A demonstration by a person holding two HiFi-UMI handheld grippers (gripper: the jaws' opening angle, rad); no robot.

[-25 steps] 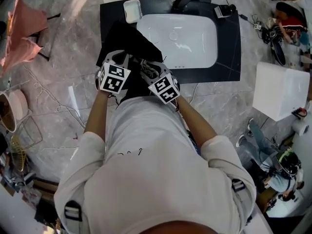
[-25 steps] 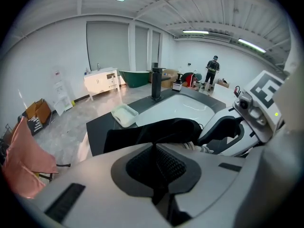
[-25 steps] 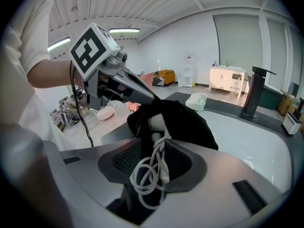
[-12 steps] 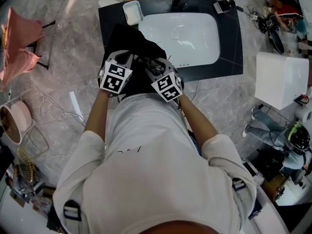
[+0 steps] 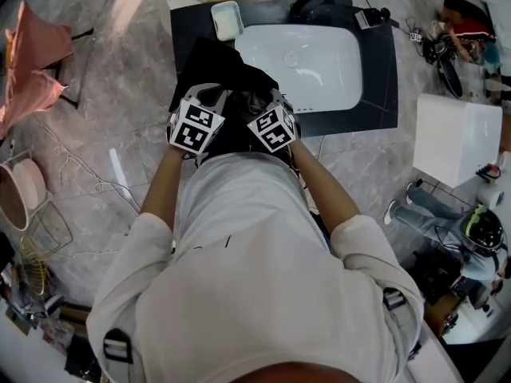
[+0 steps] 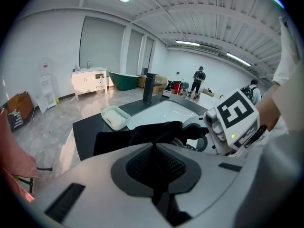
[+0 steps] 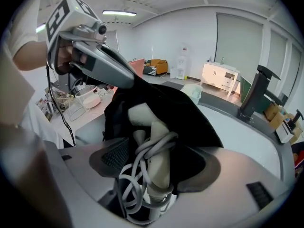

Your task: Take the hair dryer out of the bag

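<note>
Our right claw [image 7: 159,165] has edged toward twelve o'clock, jaws opening around the cord-wrapped hair dryer [image 7: 156,137]; at its nine o'clock, our left claw [image 6: 154,167] clamps the black bag [image 6: 118,139].

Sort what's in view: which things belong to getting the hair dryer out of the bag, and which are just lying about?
In the job:
- soft black cloth bag, pinched by the left gripper
- white plastic hair dryer with coiled cord, handle between the jaws of the right gripper, which are opening

Lying about:
- small white rectangular tray
- white sink basin
- black faucet
- pink cloth
- white box
</note>
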